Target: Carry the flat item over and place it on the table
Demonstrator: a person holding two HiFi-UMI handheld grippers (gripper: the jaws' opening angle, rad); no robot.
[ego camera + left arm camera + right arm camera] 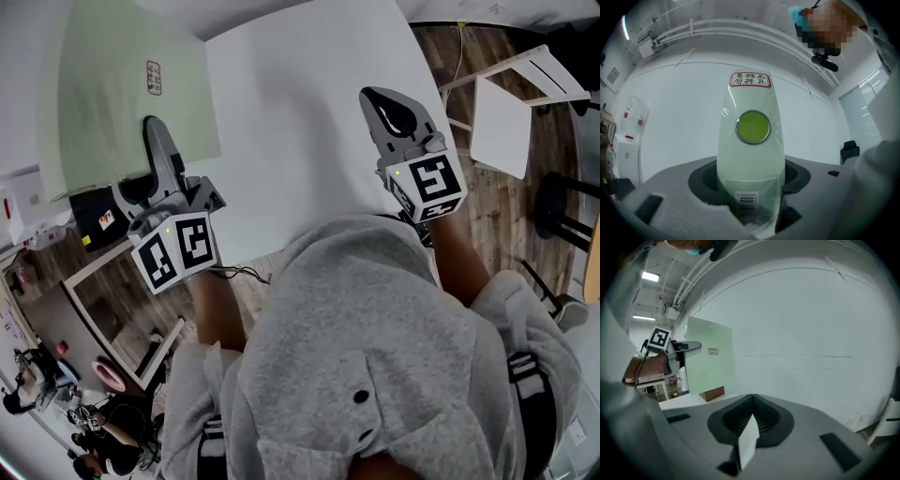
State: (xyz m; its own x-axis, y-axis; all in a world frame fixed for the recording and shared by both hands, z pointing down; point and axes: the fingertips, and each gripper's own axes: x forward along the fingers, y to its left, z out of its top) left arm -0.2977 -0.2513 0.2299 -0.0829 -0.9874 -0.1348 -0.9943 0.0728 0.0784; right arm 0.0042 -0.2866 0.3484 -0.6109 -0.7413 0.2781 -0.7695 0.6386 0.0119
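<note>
Pinching the pale green flat panel [122, 80] by one edge, the left gripper [157, 141] holds it upright at the white table's [300, 131] left side. The right gripper [394, 111] hovers with jaws together. A one-edge grip risks the panel swinging or slipping.

Bright, even, diffuse light is seen in all three views. Two ceiling strip lights [650, 276] are shown lit at the upper left of the right gripper view. The white worktop [309, 122] is almost washed out. A small glint is caught on the glossy wrap of the flat item [750, 164], at its upper left. Straight lines are bowed by strong fisheye distortion, the gripper views' corners are blackened, and their lower foreground is rendered soft.
</note>
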